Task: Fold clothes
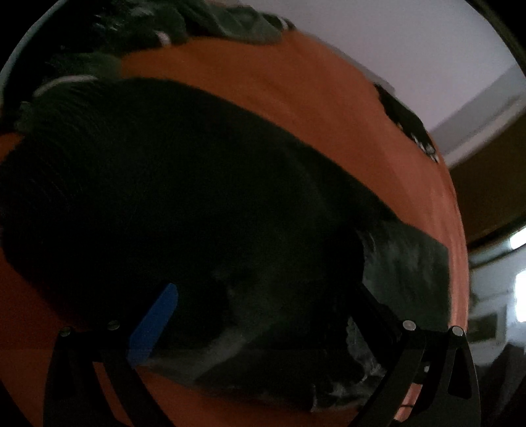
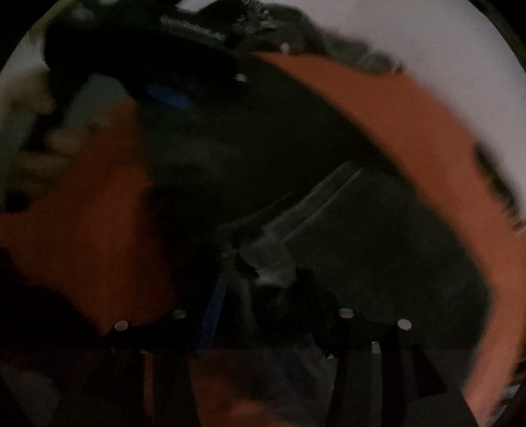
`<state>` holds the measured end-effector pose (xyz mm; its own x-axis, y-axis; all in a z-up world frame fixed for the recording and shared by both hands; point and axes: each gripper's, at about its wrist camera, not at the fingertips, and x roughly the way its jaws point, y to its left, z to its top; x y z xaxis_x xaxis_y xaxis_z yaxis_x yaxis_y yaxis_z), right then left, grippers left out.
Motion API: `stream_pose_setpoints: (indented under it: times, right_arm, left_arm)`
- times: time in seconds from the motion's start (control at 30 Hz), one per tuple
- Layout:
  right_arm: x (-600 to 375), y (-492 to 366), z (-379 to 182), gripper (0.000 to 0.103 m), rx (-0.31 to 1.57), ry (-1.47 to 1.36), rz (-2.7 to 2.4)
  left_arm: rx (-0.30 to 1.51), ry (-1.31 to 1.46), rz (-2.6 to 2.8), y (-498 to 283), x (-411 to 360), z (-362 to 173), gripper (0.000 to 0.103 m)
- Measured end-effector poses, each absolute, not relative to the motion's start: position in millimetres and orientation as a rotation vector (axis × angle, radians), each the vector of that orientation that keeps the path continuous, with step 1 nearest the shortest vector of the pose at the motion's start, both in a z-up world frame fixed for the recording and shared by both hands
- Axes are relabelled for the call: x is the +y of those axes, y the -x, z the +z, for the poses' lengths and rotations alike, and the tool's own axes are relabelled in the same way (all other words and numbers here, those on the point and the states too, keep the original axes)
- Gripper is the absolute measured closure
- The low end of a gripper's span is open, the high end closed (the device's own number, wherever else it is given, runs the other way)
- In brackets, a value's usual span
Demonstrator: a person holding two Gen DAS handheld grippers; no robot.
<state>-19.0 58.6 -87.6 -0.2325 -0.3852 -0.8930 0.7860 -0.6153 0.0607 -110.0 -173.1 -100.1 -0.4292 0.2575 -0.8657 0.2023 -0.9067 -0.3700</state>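
A dark garment point(image 1: 184, 197), black to very dark grey, is lying spread across an orange-covered surface point(image 1: 296, 92); whether that surface is a bed or a desk cannot be told. The cloth is looking soft and slightly fuzzy, and where light is catching it near the lower right of the left wrist view a paler grey nap is showing along a straight hem. In the right wrist view the same garment point(image 2: 378, 236) is showing a lighter grey folded seam running diagonally through its middle. More dark clothing point(image 1: 197, 23) is lying heaped at the far edge of the orange surface, against a pale wall.

The left gripper point(image 1: 263, 312) is standing with its jaws wide apart, a blue pad point(image 1: 154, 325) showing on the one finger, and the garment is lying between and beneath the fingers. Whether the pads are pressing on the cloth cannot be told in the dim, blurred picture.

The right gripper point(image 2: 259, 305) is pointing down at the garment with its jaws partly apart. A bunched grey ridge of the cloth is sitting right between its fingers, beside the blue pad point(image 2: 213, 315), but the pads are not visibly pinching it. The picture is smeared. At the top left of that view the other gripper's blue pad point(image 2: 167, 95) is resting at the garment's far edge, with a blurred hand point(image 2: 36, 154) nearby.
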Motion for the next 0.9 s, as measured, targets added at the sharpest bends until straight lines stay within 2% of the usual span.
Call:
stream_pose_setpoints:
  times: [0.17,0.33,0.5,0.6,0.77,0.8,0.9]
  right_arm:
    - [143,46,-53,0.055,0.084,-1.306,-1.948]
    - [259,66,-30,0.051,-0.223,-1.319,-2.235]
    - [336,55,-30,0.051,-0.262,-1.388,-2.451]
    - [356,44,-41,0.052,-0.199,-1.465,-2.531]
    - [358,36,-66,0.051,-0.374,-1.503,-2.431]
    - [355,36,-70,0.051,-0.396,-1.497,-2.411]
    - [343,39,-82,0.051,-0.392,-1.491,-2.370]
  left_arm:
    - [-0.548,1.716,2.339,140,-139,-111,0.001]
    - [-0.513,1.787,2.111,169,-103,-131,0.001]
    - [-0.345,1.898,2.001,188,-74,-151,0.001]
    - [-0.415,1.871,1.920,201,-66,-150,0.001]
    - [-0.549,1.870,1.820,229,-57,-153,0.002]
    - [-0.571,1.872,1.812,234,-55,-152,0.008]
    - [-0.614,1.875,1.820,244,-51,-150,0.056]
